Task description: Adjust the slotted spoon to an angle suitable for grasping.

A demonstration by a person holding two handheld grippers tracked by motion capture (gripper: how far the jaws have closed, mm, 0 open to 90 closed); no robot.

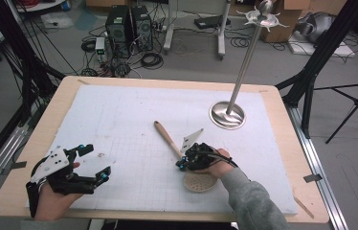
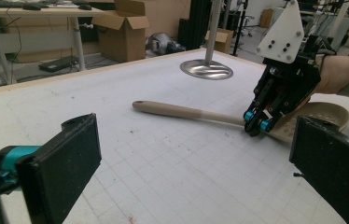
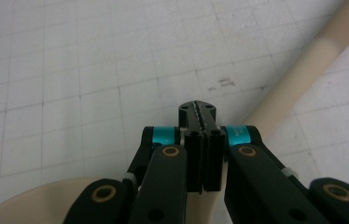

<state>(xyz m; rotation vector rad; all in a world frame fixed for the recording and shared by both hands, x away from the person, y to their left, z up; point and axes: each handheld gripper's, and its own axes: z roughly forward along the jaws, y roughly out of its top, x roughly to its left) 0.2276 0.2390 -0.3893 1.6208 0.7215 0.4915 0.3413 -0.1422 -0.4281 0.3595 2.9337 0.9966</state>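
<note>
Fingers of the right gripper (image 3: 202, 116) press together, hiding the spoon (image 3: 298, 70) neck; left gripper (image 1: 88, 165) fingers spread.

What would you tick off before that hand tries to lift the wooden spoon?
1. Right gripper at the spoon: ok, its tip sits at the handle near the bowl.
2. Its jaws around the handle: not ok, they are shut together with the handle beside them.
3. Left gripper out of the way: ok, open and apart from the spoon.
4. Stand clear of the spoon: ok, apart.
5. Spoon lying flat on the mat: ok.
</note>
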